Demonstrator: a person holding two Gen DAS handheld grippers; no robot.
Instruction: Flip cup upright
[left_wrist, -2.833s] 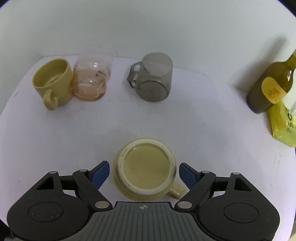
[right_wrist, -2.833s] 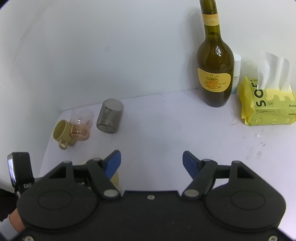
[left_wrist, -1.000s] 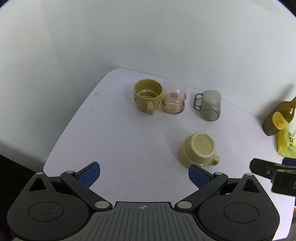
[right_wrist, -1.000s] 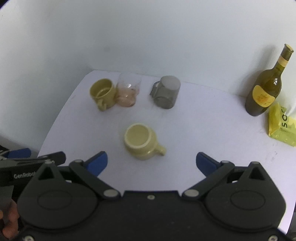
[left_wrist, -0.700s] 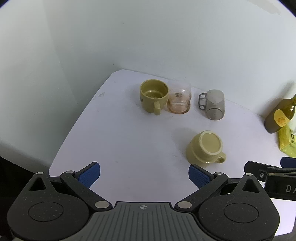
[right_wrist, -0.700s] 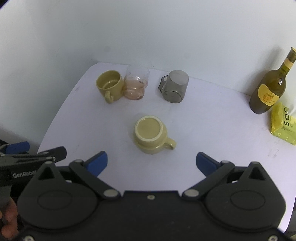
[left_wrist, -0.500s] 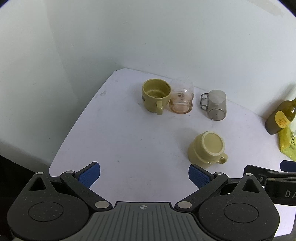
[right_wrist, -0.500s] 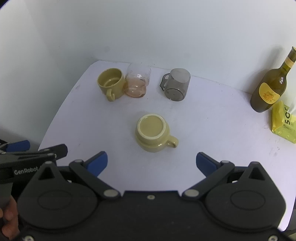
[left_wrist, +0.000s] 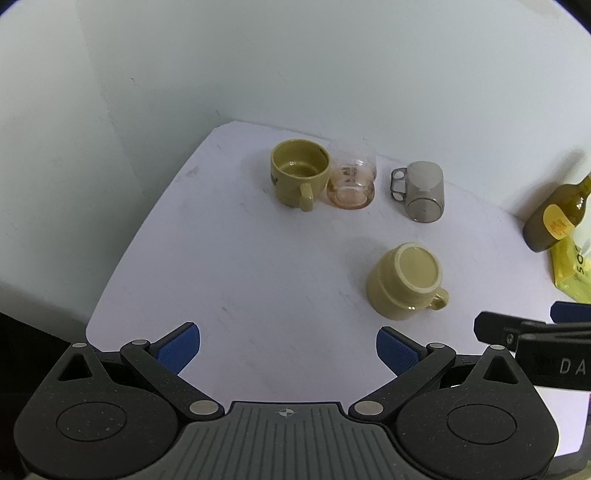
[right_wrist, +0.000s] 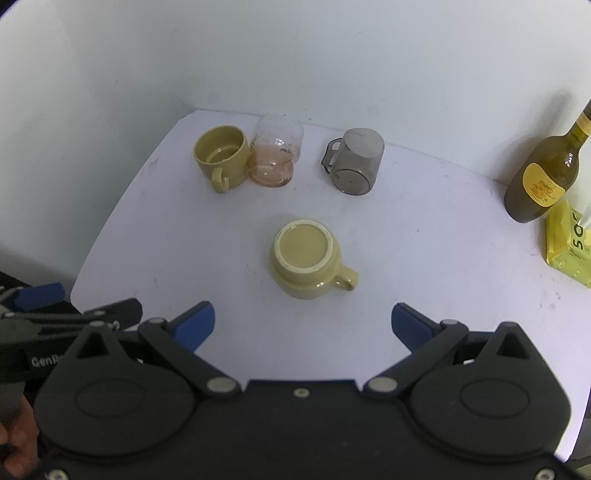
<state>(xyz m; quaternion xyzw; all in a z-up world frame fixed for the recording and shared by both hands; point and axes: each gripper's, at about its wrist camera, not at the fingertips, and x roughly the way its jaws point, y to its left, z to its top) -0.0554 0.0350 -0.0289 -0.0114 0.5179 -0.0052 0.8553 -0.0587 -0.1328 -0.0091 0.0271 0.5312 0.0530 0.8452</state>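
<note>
Blue pads, left gripper (left_wrist: 288, 349): the jaws are spread wide and nothing is held; the gripper is raised over the near left part of the white table (left_wrist: 229, 266).
Right gripper (right_wrist: 303, 323): the blue-padded jaws are likewise spread wide and empty, and are held above the table's near edge; part of this gripper is seen at the right border of the left wrist view.
Pale yellow cup (right_wrist: 304, 264): it is set upside down in the middle of the table, base up and rim on the surface, with the handle turned to the right; it is seen ahead of the right gripper's opening and is touched by neither gripper.
Olive mug (right_wrist: 221, 155): it is placed upright at the far left of the table, mouth up, handle toward the near side.
Pink glass (right_wrist: 275, 157): it is seen just beside the olive mug, on that mug's right; contact between them cannot be judged.
Grey cup (right_wrist: 354, 162): it is set upside down further right along the back row, apart from the glass, handle to the left.
Bottle (right_wrist: 543, 181): a dark green bottle with a yellow label is stood at the far right, by the wall.
Yellow pack (right_wrist: 569, 247): it is seen just in front of the bottle, at the right edge.
</note>
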